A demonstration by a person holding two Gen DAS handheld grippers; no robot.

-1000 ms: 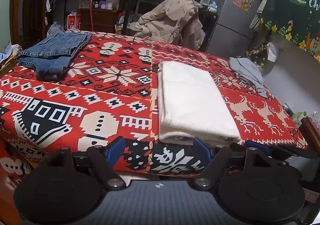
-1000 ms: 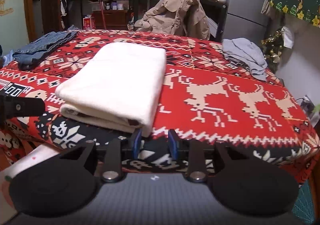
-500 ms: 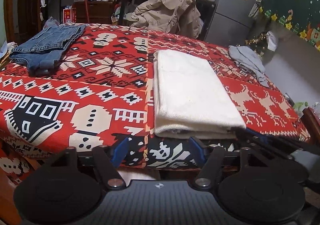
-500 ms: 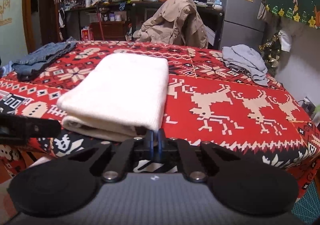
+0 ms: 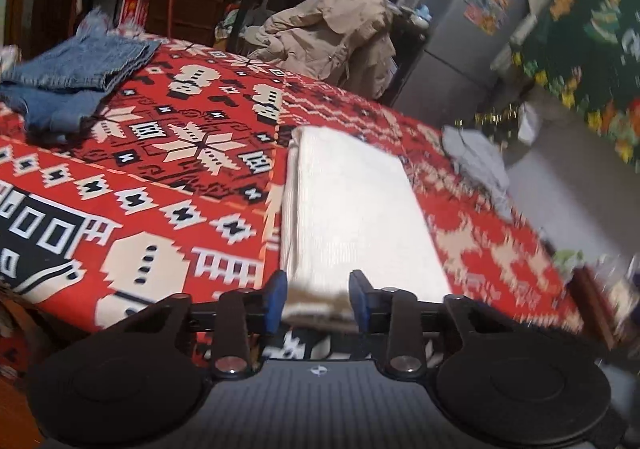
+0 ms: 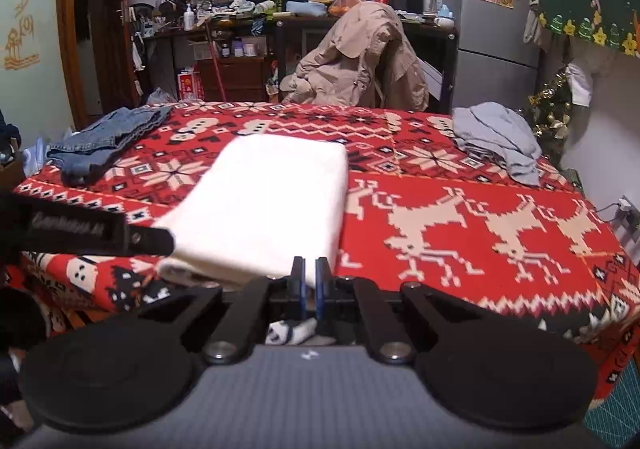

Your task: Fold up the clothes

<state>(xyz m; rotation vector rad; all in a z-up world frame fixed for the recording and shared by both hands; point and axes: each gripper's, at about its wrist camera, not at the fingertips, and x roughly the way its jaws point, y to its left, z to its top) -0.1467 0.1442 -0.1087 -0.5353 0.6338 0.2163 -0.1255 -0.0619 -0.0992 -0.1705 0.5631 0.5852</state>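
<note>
Red patterned table (image 6: 460,177): folded white towel (image 6: 272,201) lying at near edge. Left gripper (image 5: 318,299) is closing around its near end; right gripper (image 6: 310,281) is pinching its near corner.

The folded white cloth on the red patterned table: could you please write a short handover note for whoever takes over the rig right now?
Left claw: closing around the near left edge of the folded white rectangular cloth; pads not yet pressing.
Right claw: shut at the cloth's near right corner; a grip cannot be confirmed.
Cloth lies at the near edge of the red patterned table cover.
Folded blue denim jeans sit far left; the crumpled grey garment far right is unfolded.
Left: finish the cloth, then the grey garment.
</note>
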